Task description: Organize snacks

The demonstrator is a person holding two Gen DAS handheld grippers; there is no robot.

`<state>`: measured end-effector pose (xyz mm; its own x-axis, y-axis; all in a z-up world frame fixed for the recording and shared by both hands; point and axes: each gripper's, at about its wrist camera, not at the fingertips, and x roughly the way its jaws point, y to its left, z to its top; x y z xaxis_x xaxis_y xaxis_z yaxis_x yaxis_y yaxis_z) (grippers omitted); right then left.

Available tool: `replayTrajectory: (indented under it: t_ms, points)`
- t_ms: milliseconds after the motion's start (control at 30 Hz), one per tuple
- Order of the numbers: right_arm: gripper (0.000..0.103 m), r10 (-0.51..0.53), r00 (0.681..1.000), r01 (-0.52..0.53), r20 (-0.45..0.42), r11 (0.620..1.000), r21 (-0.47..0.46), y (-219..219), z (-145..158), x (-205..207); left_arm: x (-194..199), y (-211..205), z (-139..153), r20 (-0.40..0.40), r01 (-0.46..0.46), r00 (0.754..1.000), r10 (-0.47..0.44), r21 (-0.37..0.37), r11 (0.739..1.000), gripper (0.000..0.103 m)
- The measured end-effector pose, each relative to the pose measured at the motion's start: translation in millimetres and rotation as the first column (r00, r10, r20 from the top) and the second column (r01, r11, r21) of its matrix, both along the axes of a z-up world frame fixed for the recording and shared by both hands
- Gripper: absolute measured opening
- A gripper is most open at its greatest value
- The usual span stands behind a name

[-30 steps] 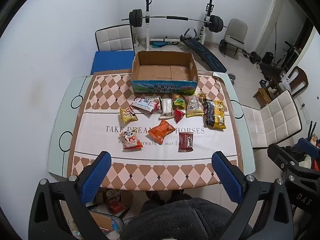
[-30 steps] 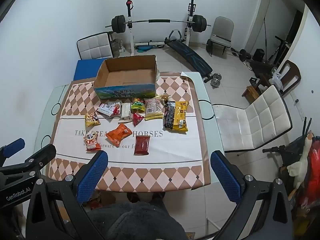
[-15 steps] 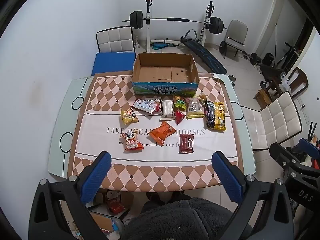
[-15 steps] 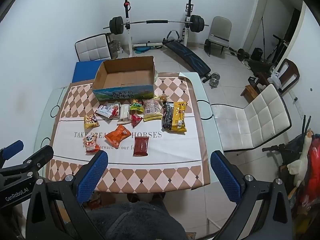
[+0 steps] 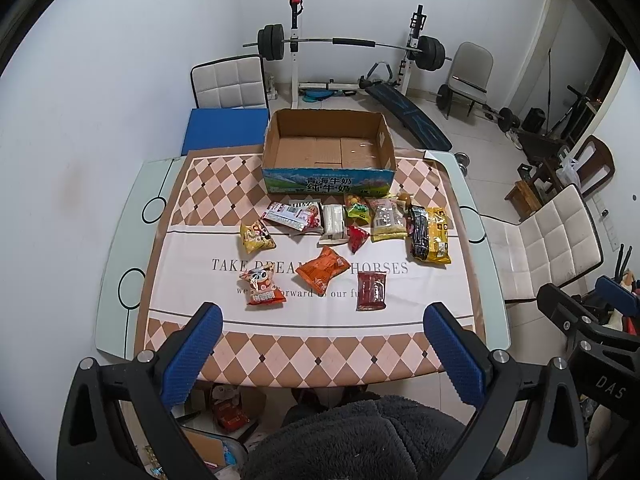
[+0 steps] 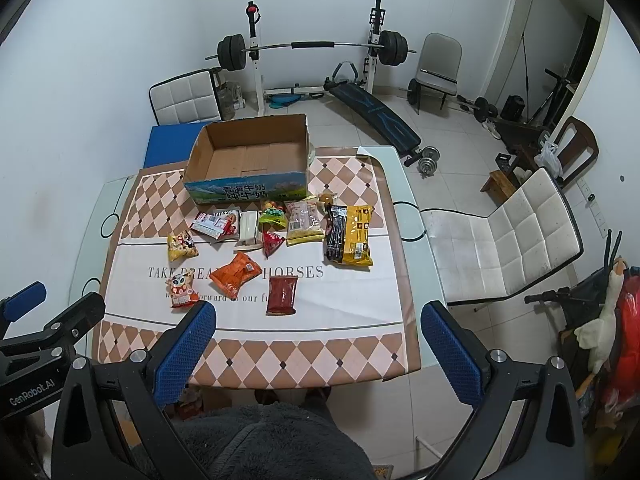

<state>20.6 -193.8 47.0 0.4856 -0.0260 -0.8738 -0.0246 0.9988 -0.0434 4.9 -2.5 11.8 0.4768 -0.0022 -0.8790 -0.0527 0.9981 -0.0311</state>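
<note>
An empty cardboard box (image 5: 328, 148) (image 6: 250, 158) stands at the far side of the table. Several snack packets lie before it: an orange packet (image 5: 322, 268) (image 6: 235, 274), a dark red packet (image 5: 372, 290) (image 6: 282, 294), a yellow and black bag (image 5: 430, 234) (image 6: 350, 234), a small cartoon packet (image 5: 261, 286) (image 6: 181, 290), a yellow packet (image 5: 256, 235) (image 6: 181, 245). My left gripper (image 5: 322, 344) and right gripper (image 6: 318, 340) hang high over the near table edge, both open and holding nothing.
The table carries a checked cloth (image 5: 312, 348) (image 6: 304, 352). White chairs stand at the right (image 5: 544, 240) (image 6: 500, 240) and behind the table (image 5: 228, 88). A barbell rack (image 5: 348, 44) and bench fill the back of the room. A person's dark fleece sleeve (image 5: 368, 440) lies below.
Both grippers have drifted slightly; the table and box sit a little lower in the left view and a little left in the right view. Nothing was picked up.
</note>
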Motion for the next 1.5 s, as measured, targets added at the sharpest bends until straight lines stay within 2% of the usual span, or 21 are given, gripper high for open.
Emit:
replayTrajectory:
  t_ms: [767,867,1300,1500]
  points:
    - [0.103,0.002,1.000,-0.002,0.001,1.000,0.002,2,-1,0,1,-2,1,0.010,0.000,1.000,0.000,-0.008,1.000,0.103]
    - [0.103,0.002,1.000,-0.002,0.002,1.000,0.002,-5,9,1,1,-2,4,0.015,-0.001,1.000,0.001,-0.008,1.000,0.103]
    - [0.103,0.003,1.000,-0.003,0.005,1.000,-0.001,-2,5,1,3,1,3,0.019,-0.002,1.000,0.002,-0.013,1.000,0.103]
    - [0.103,0.002,1.000,-0.002,0.006,1.000,-0.001,-4,15,8,3,1,3,0.018,-0.003,1.000,0.003,-0.013,1.000,0.103]
